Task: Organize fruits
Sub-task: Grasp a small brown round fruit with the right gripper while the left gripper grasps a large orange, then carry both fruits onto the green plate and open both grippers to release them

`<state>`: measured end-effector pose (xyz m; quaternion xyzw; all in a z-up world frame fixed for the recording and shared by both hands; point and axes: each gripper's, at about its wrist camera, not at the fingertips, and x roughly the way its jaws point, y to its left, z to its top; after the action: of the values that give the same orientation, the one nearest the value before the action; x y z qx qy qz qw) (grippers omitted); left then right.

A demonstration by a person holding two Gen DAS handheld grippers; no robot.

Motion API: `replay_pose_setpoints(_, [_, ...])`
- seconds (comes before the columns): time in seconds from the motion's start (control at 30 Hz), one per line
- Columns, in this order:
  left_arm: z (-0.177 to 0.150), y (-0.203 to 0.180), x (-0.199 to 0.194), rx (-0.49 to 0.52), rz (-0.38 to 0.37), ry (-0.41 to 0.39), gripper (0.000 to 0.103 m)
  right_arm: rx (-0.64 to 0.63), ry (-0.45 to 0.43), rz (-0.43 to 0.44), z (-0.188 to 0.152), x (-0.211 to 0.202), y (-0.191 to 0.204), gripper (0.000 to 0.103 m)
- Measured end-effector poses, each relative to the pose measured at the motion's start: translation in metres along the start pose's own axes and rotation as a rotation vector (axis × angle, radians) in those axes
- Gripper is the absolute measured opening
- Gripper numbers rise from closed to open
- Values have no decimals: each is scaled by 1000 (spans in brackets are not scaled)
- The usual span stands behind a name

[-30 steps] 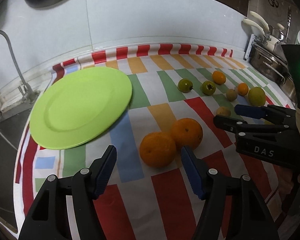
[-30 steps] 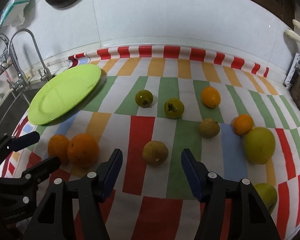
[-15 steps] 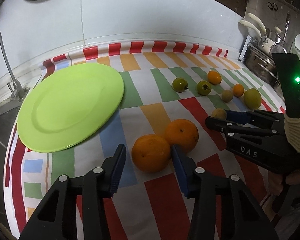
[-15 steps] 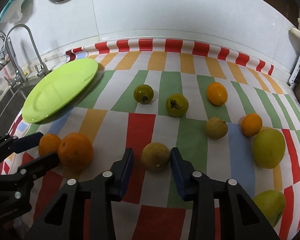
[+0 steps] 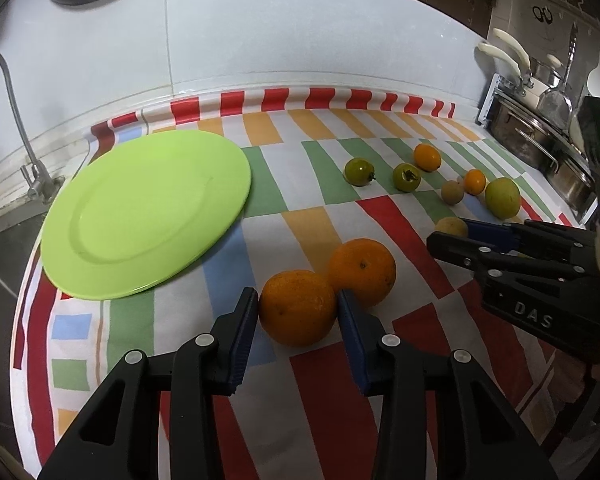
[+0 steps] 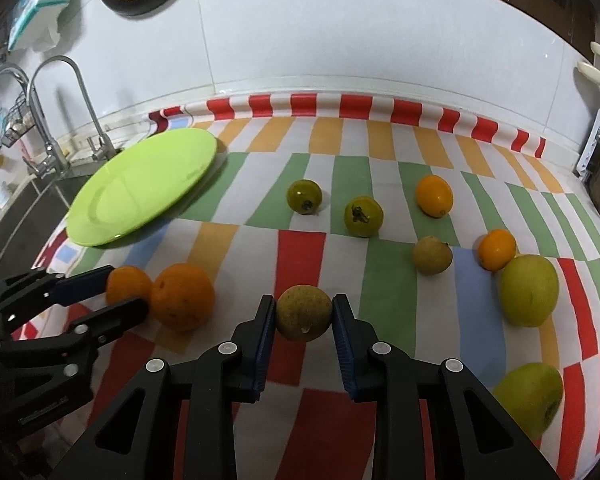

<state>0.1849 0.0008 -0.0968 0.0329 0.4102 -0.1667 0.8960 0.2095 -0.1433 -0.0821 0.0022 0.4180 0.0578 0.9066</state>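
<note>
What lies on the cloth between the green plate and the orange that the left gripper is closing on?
Nothing: between the green plate and the orange in the closing left gripper, the striped cloth is bare, as the left wrist view shows.

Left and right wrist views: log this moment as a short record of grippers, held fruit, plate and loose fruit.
left gripper: jaws closing, pads against the near orange
right gripper: shut on the brownish round fruit
second orange: touching the near orange, not gripped
green plate: no fruit on it
striped cloth: two green tomatoes, small orange fruits, yellow-green fruits lie loose
</note>
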Motion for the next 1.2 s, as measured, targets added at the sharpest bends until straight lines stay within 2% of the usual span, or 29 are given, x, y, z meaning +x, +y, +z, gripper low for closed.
replay_pose_setpoints(0.3, [1, -2, -28, 2, 16, -65, 40, -20, -61, 3, -2, -34, 14, 30])
replay_pose_setpoints(0.67, [15, 9, -68, -15, 35, -159, 40, -26, -162, 24, 12, -72, 36, 30])
replay_pose_setpoints(1.2, [55, 78, -85, 22, 58, -217, 40, 3, -218, 74, 60, -58, 91, 30])
